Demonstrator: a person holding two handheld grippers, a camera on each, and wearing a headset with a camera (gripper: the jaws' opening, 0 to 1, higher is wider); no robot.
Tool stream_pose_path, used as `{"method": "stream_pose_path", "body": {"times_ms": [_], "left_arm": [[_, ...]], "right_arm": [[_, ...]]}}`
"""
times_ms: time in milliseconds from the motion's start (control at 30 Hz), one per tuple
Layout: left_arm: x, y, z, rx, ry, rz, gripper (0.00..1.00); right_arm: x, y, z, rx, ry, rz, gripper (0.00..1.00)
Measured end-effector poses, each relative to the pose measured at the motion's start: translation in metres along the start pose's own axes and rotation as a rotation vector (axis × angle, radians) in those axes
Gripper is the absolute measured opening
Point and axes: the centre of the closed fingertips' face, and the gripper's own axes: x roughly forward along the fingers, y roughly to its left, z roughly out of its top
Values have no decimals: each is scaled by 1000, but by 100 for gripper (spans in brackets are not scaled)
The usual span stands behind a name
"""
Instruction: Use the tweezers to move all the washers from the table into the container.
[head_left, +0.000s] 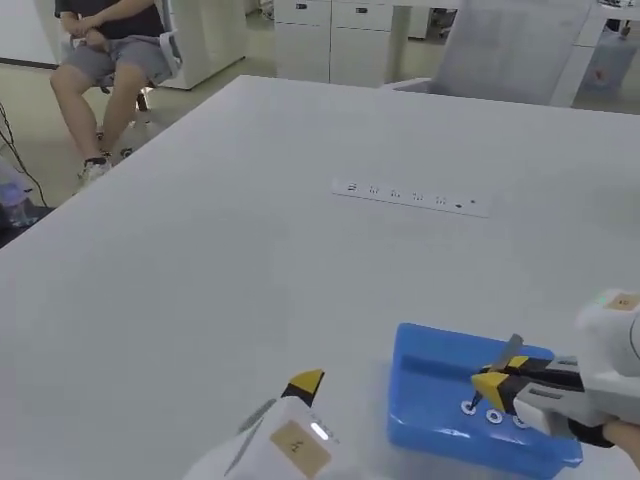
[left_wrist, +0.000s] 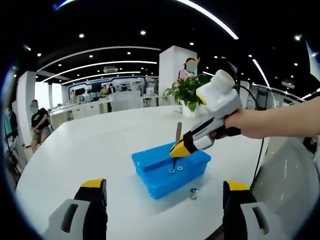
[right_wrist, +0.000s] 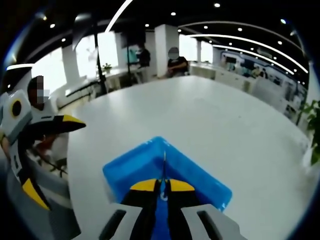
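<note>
Above the blue container (head_left: 430, 352) the right gripper (head_left: 490, 385) pinches the tweezers (head_left: 511, 350) over washers (left_wrist: 179, 169) inside, one washer (left_wrist: 193, 193) on the table (head_left: 250, 250) just beside it, with the left gripper (left_wrist: 163, 186) nearby, jaws spread.

Light: bright, even, from ceiling lamps (left_wrist: 143, 32) and strips | Shadows: faint, soft on the white bench (head_left: 250, 260) | Focus: head view sharp, container (head_left: 450, 440) crisp; right gripper view smeared | Edges: gripper views bowed

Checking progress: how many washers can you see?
4: three washers in the blue container, one washer on the table beside it; the right gripper and tweezers may hide more.
</note>
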Motion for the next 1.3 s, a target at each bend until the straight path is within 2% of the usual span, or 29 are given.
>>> {"method": "stream_pose_path", "body": {"times_ms": [267,533,667,900,1033,1300], "left_arm": [[1,0,0,1,-1,-3,99],[1,0,0,4,2,-1,99],[0,2,0,-2,-1,11,99],[0,3,-2,-5,5,10,97],[0,3,-3,-2,11,8,97],[1,0,-6,3,30,-3,96]], "right_arm": [[-18,6,10,-13,-29,-6,4],[-41,14,30,-27,-87,-6,4],[-51,20,33,-16,-113,8,4],[-68,36,25,45,-135,45,3],[-70,36,10,50,-103,27,3],[-67,45,-5,99,-86,53,3]]}}
